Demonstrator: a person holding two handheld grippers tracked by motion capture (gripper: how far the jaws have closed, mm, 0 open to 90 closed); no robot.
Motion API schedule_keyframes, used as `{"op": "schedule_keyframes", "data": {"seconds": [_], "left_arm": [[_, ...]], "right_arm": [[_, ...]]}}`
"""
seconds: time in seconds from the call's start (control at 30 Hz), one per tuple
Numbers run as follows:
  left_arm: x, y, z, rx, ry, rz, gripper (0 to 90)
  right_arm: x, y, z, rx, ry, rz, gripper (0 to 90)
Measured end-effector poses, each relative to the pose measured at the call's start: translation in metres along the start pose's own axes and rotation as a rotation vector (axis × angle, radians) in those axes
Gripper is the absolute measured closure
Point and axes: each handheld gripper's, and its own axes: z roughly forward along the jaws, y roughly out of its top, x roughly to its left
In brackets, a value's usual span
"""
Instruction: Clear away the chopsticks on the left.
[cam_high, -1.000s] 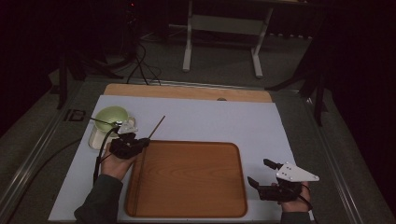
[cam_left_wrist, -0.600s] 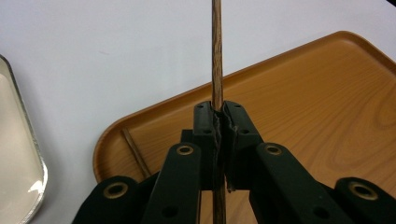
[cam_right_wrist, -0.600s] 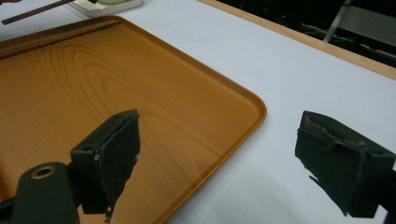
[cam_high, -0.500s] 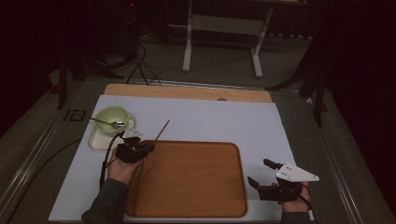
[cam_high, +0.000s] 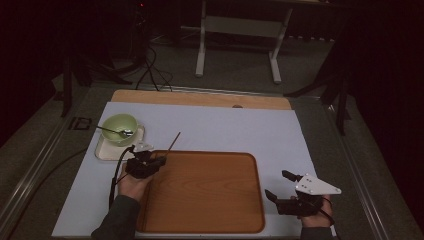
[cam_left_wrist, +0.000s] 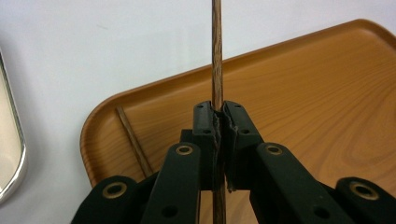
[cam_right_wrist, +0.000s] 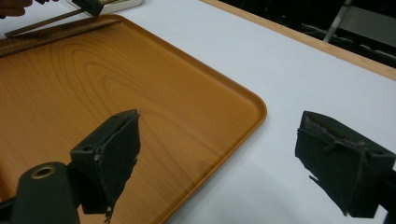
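1. Left gripper (cam_high: 150, 162): in your left hand, at the tray's near-left corner; its jaws are clamped on one chopstick (cam_left_wrist: 216, 56), pinched partway along its length

2. Held chopstick: dark wood, thin; in the high view it runs from the jaws up and to the right, its free tip (cam_high: 178, 134) out over the white mat (cam_high: 225, 127) beyond the tray's far rim. Long axis: diagonal to the tray's edges, so it needs turning to lie beside item 3

3. Second chopstick (cam_left_wrist: 134, 141): lying flat inside the tray, close to its left rim, just left of and below your left gripper's jaws in the left gripper view. Its near end is hidden behind the gripper; probably the mate of the held one, though the view is too partial to be sure

4. Wooden tray (cam_high: 220, 210): rounded corners, low rim, centre bare

5. Right gripper (cam_high: 282, 186): in your right hand, off the tray's right edge, over the mat; jaws spread wide, nothing between them. It is well apart from both chopsticks; your left hand is far nearer

6. Green bowl (cam_high: 119, 125): on a pale dish (cam_high: 104, 151), far-left of the tray, a spoon (cam_high: 114, 132) resting in it
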Motion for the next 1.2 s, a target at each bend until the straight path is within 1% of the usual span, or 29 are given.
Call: {"op": "schedule_keyframes", "data": {"seconds": [0.17,0.23,0.37,0.47,0.6,0.77,1.0,1.2], "left_arm": [[0.002,-0.004,0.002,0.005,0.004,-0.014,85.0],[0.001,-0.004,0.003,0.0,-0.008,-0.026,85.0],[-0.002,-0.004,0.006,-0.005,-0.018,-0.027,85.0],[-0.002,-0.004,0.007,-0.003,-0.018,-0.028,84.9],[-0.002,-0.005,0.007,-0.003,-0.003,-0.018,84.7],[0.001,-0.008,0.003,0.001,0.02,-0.01,84.0],[0.004,-0.013,0.0,0.003,0.037,-0.016,82.8],[0.005,-0.017,-0.008,0.017,0.056,0.005,81.8]], "right_arm": [[0.0,0.0,0.0,0.0,0.001,-0.002,13.4],[0.0,0.0,0.0,0.001,0.0,0.0,13.4],[0.0,0.0,0.0,0.0,0.001,-0.001,13.4],[0.0,0.0,0.0,0.0,0.0,0.003,13.4],[0.0,0.0,-0.001,0.0,-0.001,0.003,13.4],[0.0,0.0,0.0,0.0,0.001,0.0,13.4],[0.0,0.0,0.0,0.0,0.002,-0.002,13.4],[0.0,0.0,0.0,0.0,0.002,0.0,13.4]]}}
